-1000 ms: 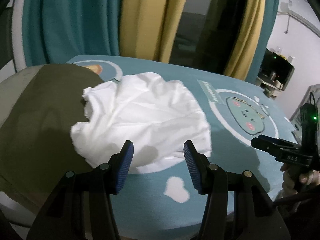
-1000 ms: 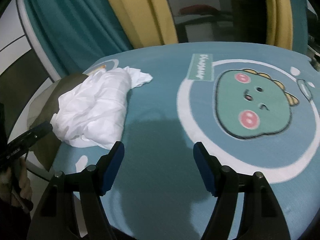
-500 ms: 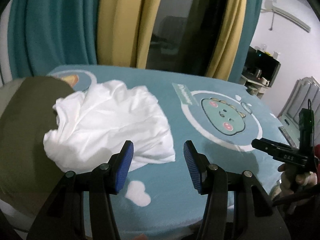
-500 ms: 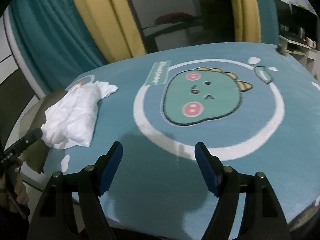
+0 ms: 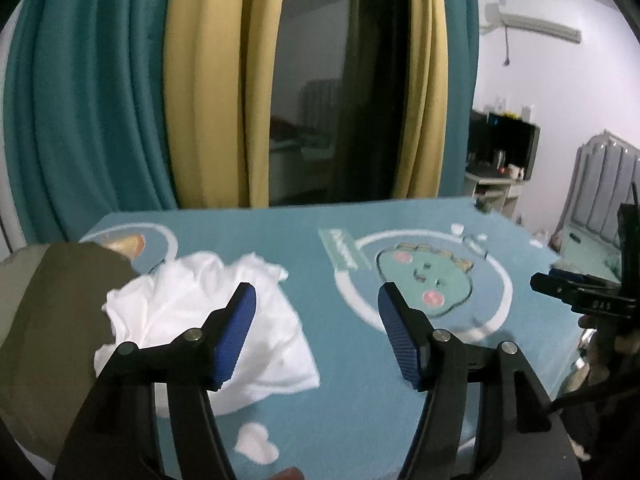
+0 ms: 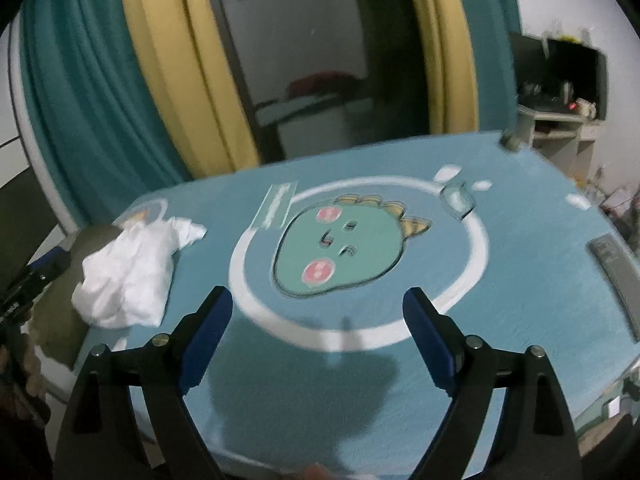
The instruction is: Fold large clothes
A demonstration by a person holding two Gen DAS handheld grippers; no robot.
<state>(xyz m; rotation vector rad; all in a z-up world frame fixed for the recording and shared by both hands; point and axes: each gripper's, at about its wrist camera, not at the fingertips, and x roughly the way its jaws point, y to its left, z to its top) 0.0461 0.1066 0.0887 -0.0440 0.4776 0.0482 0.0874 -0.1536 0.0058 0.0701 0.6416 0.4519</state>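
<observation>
A crumpled white garment (image 5: 192,312) lies at the left end of a blue dinosaur-print mat (image 5: 360,400), partly over an olive-green cloth (image 5: 52,320). My left gripper (image 5: 316,340) is open and empty, held above the mat just right of the garment's near edge. My right gripper (image 6: 318,340) is open and empty, over the mat's near side in front of the dinosaur picture (image 6: 344,248). The garment (image 6: 128,272) is well to its left. The right gripper shows at the right edge of the left wrist view (image 5: 580,292).
The olive cloth (image 6: 60,312) drapes over the mat's left end. A grey remote-like bar (image 6: 616,272) lies near the mat's right edge. Teal and yellow curtains (image 5: 120,100) hang behind. Shelves (image 5: 500,160) stand at the right.
Both grippers have drawn back and tilted up from the mat; the garment looks farther and smaller. It lies as before. Both grippers stay open.
</observation>
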